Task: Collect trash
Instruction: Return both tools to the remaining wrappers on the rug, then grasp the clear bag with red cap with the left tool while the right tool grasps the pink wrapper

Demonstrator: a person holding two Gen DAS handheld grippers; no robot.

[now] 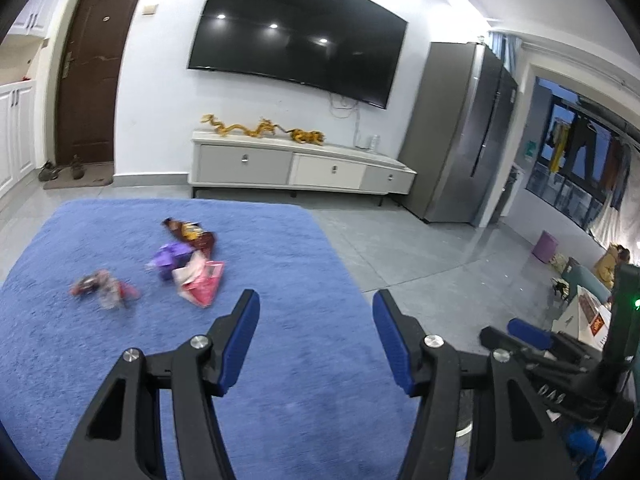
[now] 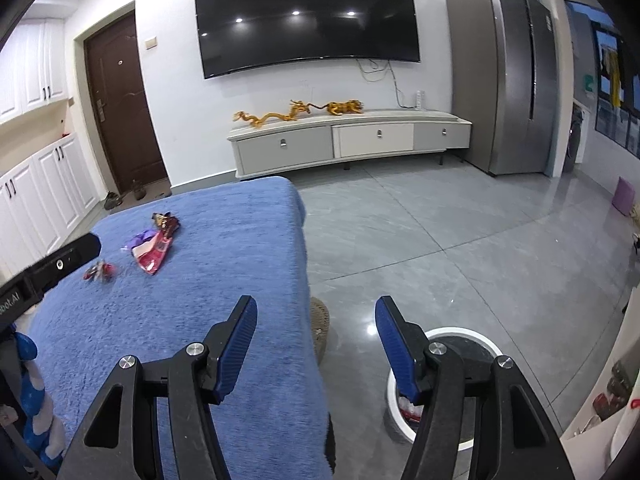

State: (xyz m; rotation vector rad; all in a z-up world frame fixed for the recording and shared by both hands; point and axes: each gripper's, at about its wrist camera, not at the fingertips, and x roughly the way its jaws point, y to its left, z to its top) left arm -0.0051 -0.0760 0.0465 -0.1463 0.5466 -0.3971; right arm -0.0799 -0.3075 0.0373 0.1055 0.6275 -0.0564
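Lying on the blue blanket (image 1: 280,360) — wrappers (image 1: 192,264) — both tools empty.

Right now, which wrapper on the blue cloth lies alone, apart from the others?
The small red crumpled wrapper. It lies by itself, left of the pink packet, purple wrapper and dark brown packet, which are clustered together.

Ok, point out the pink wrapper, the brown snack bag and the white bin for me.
pink wrapper (image 1: 204,286), left wrist view, on its flat middle.
brown snack bag (image 1: 192,233), left wrist view, on its printed middle.
white bin (image 2: 486,338), right wrist view, on its far rim.
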